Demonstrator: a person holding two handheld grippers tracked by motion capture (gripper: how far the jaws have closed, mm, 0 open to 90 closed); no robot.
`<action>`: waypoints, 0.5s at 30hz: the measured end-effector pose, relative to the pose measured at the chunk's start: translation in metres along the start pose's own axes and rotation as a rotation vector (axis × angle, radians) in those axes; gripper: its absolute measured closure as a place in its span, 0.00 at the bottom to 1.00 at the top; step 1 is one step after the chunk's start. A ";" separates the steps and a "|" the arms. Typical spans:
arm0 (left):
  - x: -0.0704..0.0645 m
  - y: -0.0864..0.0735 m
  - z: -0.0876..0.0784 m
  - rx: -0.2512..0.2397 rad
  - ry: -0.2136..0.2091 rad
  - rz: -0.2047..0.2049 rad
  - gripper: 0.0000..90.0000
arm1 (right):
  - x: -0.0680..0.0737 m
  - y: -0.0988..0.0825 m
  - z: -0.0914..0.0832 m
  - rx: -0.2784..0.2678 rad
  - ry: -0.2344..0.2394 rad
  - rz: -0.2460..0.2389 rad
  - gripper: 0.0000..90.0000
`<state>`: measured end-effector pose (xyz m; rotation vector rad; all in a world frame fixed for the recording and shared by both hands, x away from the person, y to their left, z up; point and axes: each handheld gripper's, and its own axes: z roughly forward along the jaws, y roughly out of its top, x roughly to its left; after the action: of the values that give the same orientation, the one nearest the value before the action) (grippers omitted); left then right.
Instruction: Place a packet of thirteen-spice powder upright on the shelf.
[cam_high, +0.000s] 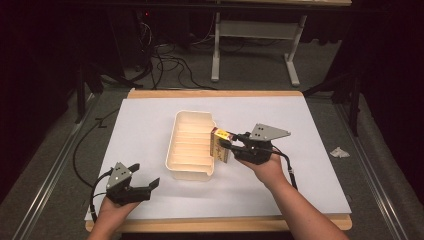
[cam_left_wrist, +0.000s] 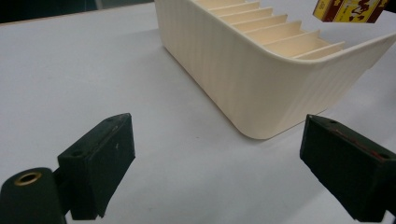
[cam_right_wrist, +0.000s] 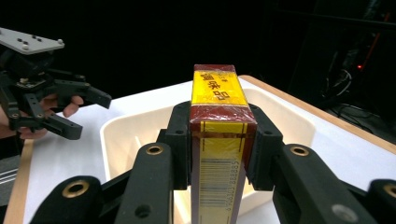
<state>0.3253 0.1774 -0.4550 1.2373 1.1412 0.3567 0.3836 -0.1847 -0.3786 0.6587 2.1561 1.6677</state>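
Between the jaws of the right gripper (cam_high: 226, 142), yellow-and-maroon box (cam_high: 220, 145) clamped upright, cream slotted tray (cam_high: 190, 142) just beyond, left gripper (cam_high: 145, 178) agape, empty.

Overhead light falls evenly on the white table sheet (cam_high: 150, 125); surroundings stay dark. Soft shadow sits beneath the cream tray (cam_left_wrist: 243, 93). Nearest the lens, the left gripper (cam_left_wrist: 217, 163) pads blur slightly.
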 end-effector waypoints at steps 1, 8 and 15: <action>0.000 0.000 0.000 -0.001 0.000 -0.001 0.12 | 0.001 0.001 0.001 0.002 0.003 -0.002 0.76; 0.000 0.000 0.000 -0.002 0.000 -0.003 0.12 | 0.008 0.005 0.012 -0.006 0.043 -0.008 0.76; 0.000 0.000 -0.001 -0.005 0.001 -0.005 0.12 | 0.016 0.009 0.024 0.004 0.080 -0.022 0.76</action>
<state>0.3245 0.1777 -0.4546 1.2297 1.1437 0.3564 0.3836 -0.1547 -0.3760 0.5761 2.2139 1.7062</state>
